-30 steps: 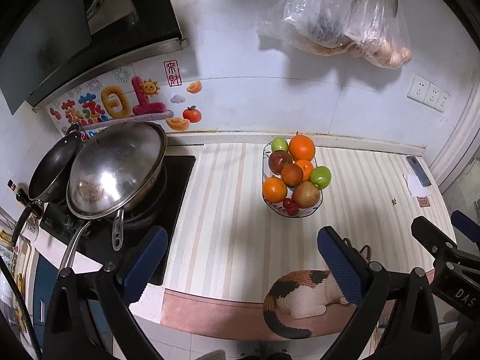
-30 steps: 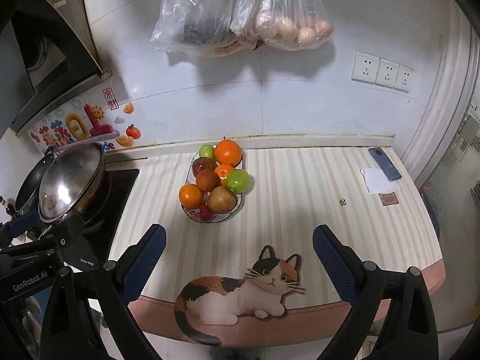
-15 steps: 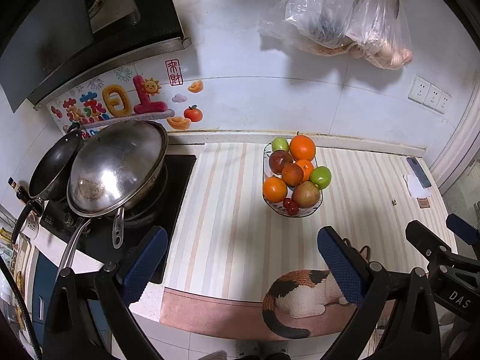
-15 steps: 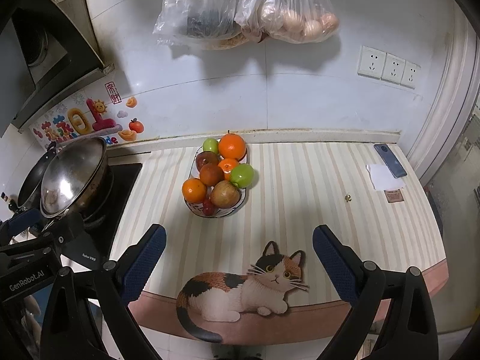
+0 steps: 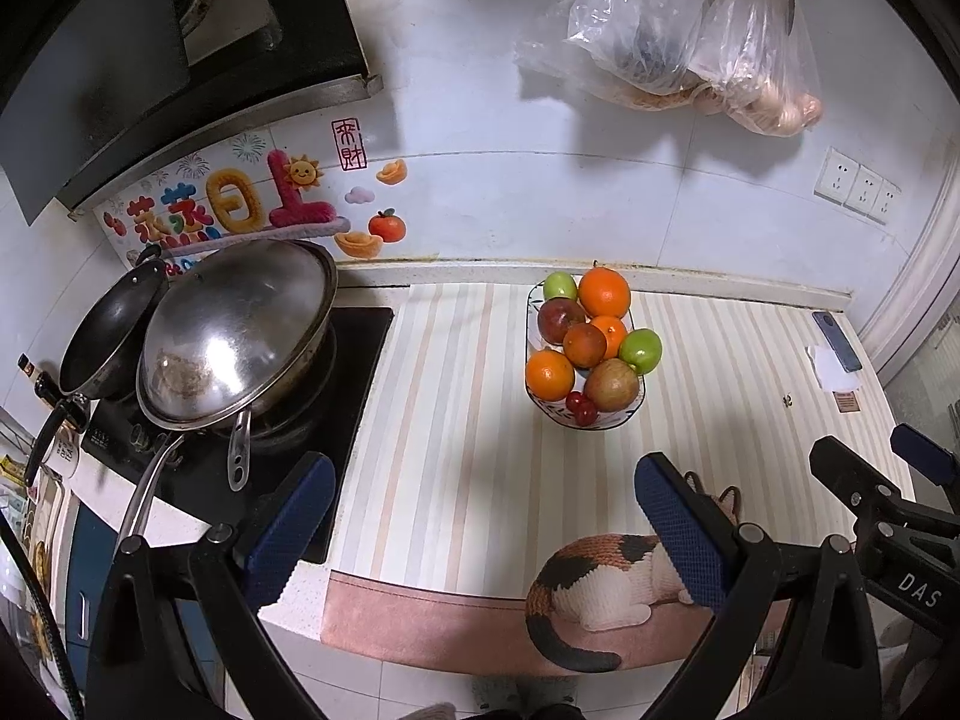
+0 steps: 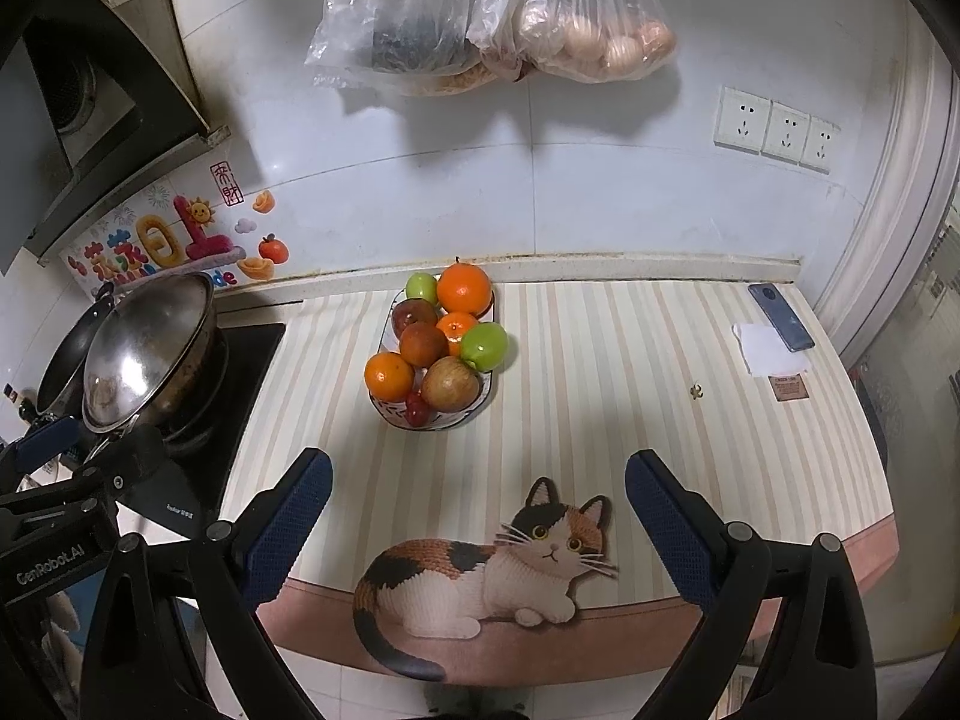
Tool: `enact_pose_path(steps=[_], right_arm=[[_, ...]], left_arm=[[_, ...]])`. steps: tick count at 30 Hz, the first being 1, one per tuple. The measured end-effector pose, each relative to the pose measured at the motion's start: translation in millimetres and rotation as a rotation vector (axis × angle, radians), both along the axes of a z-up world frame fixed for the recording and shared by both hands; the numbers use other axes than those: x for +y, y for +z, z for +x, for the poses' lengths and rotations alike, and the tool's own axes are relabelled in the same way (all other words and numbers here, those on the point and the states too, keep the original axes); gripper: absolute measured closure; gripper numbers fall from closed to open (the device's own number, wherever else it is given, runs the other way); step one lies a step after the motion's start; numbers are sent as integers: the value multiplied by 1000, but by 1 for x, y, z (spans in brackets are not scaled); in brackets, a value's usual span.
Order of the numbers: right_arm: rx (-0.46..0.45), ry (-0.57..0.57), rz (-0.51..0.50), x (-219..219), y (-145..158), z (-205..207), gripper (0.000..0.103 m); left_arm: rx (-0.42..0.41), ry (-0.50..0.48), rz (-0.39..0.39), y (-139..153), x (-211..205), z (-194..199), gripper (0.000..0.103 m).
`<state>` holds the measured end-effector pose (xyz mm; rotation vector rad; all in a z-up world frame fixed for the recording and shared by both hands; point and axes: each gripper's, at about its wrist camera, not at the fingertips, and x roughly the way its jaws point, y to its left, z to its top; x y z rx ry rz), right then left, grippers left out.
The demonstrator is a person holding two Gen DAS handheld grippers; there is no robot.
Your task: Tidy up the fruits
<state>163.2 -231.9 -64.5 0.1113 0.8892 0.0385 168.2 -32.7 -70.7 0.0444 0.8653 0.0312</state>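
An oval fruit bowl [image 5: 624, 417] [image 6: 474, 405] stands mid-counter, piled with oranges [image 5: 605, 293] [image 6: 463, 287], green apples [image 5: 640, 350] [image 6: 483, 345], red apples [image 5: 611, 384] [image 6: 450, 383] and small red cherries [image 5: 581, 408] [image 6: 416, 409]. My left gripper [image 5: 480, 510] is open and empty, held above the counter's front edge, short of the bowl. My right gripper [image 6: 480, 501] is open and empty, also at the front edge, with the bowl ahead and slightly left. The right gripper also shows in the left wrist view [image 5: 882, 480].
A steel wok [image 5: 234, 330] and a black pan [image 5: 111, 330] sit on the stove at left. A cat-print mat [image 6: 492, 558] covers the front edge. A phone [image 6: 780, 315], a paper [image 6: 765, 348] and a small card [image 6: 787, 387] lie at right. Bags [image 6: 492, 12] hang on the wall.
Both grippers have drifted slightly, the right one a little toward the counter. Both stay open and empty. The fruit has not moved.
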Motion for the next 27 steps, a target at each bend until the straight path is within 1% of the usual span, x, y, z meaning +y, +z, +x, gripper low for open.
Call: enact_pose_path(steps=[27], right_arm=[[-3,10,0,6,6,-1,3]], left_arm=[[-9,-1,-1,6,-4,-7,0]])
